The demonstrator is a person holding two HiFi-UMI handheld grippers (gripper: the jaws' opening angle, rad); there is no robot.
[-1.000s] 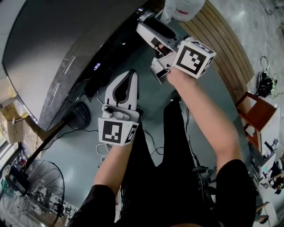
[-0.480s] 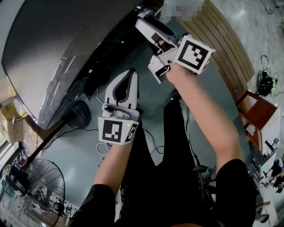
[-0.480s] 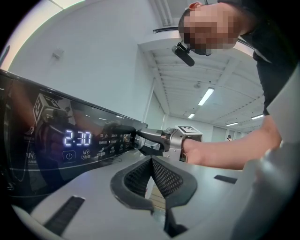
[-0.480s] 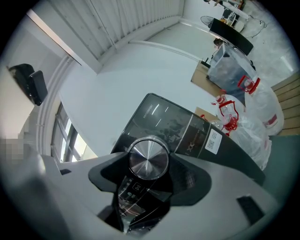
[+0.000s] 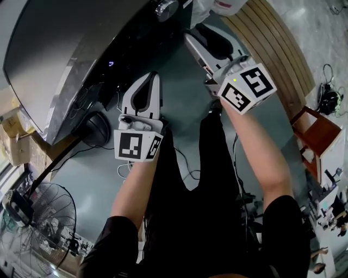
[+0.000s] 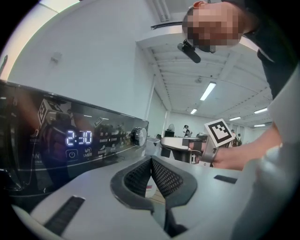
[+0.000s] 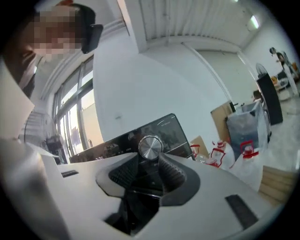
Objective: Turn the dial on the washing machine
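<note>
The washing machine (image 5: 65, 54) fills the upper left of the head view, and its silver dial (image 5: 166, 9) sits at the top edge. My right gripper (image 5: 194, 31) hangs a short way off the dial, pointing at it. In the right gripper view the dial (image 7: 150, 146) shows beyond the fingertips. The right gripper (image 7: 149, 160) is open about halfway with nothing between the pads; its jaws have just been closing. My left gripper (image 5: 153, 77) is shut and empty, level in front of the control panel. The left gripper view shows the lit display (image 6: 78, 138) and the dial (image 6: 138, 136).
A standing fan (image 5: 38, 228) is at the lower left and cables (image 5: 125, 182) lie on the floor. A wooden chair (image 5: 315, 130) stands at the right beside a slatted wooden platform (image 5: 277, 49). Plastic bags (image 7: 243, 126) and a cardboard box (image 7: 220, 117) sit past the machine.
My right gripper has come off the dial, drawn back to the right and rolled; the dial now stands bare. The left gripper has hardly moved.
</note>
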